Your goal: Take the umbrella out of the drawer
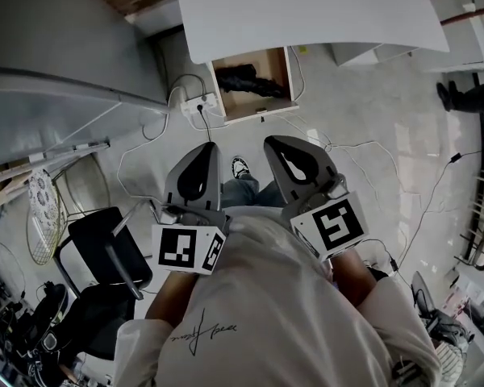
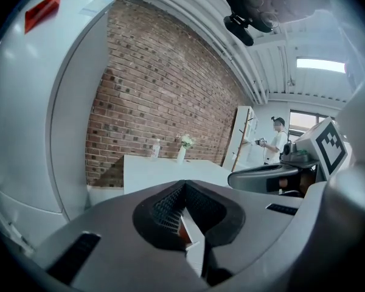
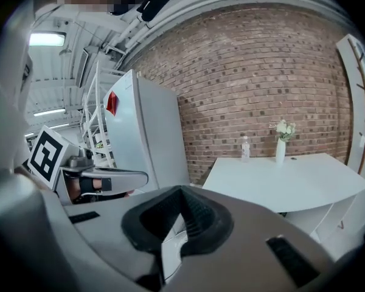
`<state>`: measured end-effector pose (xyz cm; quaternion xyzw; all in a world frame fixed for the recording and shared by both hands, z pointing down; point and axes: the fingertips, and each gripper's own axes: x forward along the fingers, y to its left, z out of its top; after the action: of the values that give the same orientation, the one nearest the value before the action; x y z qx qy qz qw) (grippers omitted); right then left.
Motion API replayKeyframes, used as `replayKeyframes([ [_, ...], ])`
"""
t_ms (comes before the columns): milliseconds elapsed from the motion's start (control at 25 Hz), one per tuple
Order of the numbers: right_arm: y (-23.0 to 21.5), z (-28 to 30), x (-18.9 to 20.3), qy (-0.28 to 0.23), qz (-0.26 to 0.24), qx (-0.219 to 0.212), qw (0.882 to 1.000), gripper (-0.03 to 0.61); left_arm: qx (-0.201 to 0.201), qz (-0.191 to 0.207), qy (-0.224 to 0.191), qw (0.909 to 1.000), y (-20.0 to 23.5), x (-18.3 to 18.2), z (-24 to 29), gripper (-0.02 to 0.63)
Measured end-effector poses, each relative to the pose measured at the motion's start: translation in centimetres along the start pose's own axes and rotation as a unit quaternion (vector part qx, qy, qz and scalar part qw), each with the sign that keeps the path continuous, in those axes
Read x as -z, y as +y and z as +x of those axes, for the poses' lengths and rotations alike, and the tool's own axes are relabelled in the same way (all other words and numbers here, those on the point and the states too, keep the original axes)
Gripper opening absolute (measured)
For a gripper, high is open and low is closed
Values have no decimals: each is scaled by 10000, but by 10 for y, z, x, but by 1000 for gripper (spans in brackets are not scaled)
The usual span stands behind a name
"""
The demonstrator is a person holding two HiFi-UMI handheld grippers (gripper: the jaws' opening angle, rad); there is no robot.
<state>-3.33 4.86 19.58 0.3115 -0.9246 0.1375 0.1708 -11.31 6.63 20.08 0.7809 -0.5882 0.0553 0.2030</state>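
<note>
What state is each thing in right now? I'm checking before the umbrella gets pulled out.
Drawer: open.
Umbrella: lying in the drawer, untouched.
Left gripper: shut, empty.
Right gripper: shut, empty.
Fridge: door closed.
Vase: upright on the table.
Bottle: upright.

**Rough brick, shiny floor**

The wall is rough red brick. The white surface is smooth. The floor is shiny. The drawer is bare wood inside. The left hand-held gripper and right hand-held gripper are matt grey plastic.
</note>
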Motion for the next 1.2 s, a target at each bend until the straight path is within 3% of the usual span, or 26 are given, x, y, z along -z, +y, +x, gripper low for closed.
replayKeyframes([
  [360, -9, 14, 4, 192, -44, -10, 9998, 15, -137, -153, 111, 9997, 3, 8, 10, 12],
  [640, -21, 16, 30, 472, -234, -459, 9976, 15, -247, -392, 99, 9989, -9, 13, 26, 12],
  [1200, -79, 57, 56, 944, -304, -785, 9920, 15, -414, -708, 477, 9955, -9, 38, 90, 12],
])
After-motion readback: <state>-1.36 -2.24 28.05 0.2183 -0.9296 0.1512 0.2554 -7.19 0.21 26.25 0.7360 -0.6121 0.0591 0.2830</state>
